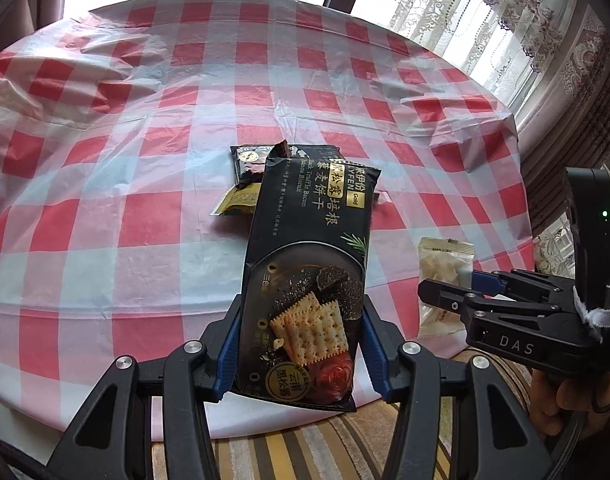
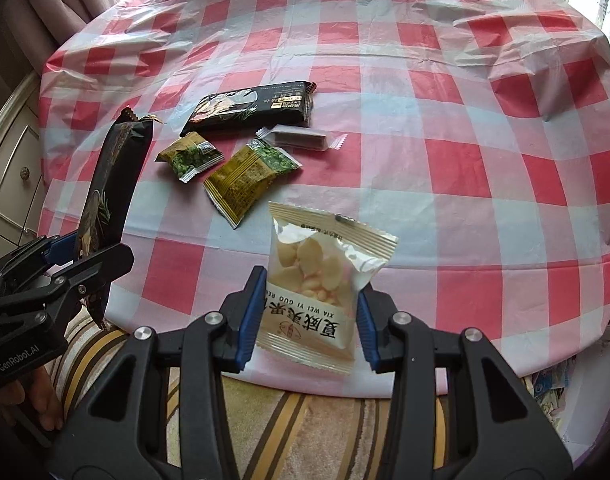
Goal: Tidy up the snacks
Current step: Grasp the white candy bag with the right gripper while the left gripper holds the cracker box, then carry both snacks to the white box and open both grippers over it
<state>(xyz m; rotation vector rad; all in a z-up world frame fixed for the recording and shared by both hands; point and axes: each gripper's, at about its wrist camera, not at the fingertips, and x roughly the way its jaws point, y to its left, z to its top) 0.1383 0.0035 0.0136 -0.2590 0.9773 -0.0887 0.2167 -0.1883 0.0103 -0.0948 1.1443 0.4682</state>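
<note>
The left claw [image 1: 301, 354] is clenched on a black cracker pack [image 1: 305, 272], which is held tilted above the near edge of the table [image 1: 105, 240]. A white nut bag [image 2: 319, 280] is gripped between the right claw's [image 2: 307, 330] blue pads [image 2: 249, 320], near two green packets [image 2: 245, 180] lying on the table.

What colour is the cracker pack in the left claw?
Black with gold lettering: the cracker pack in the left claw, clearest in the left wrist view.
</note>
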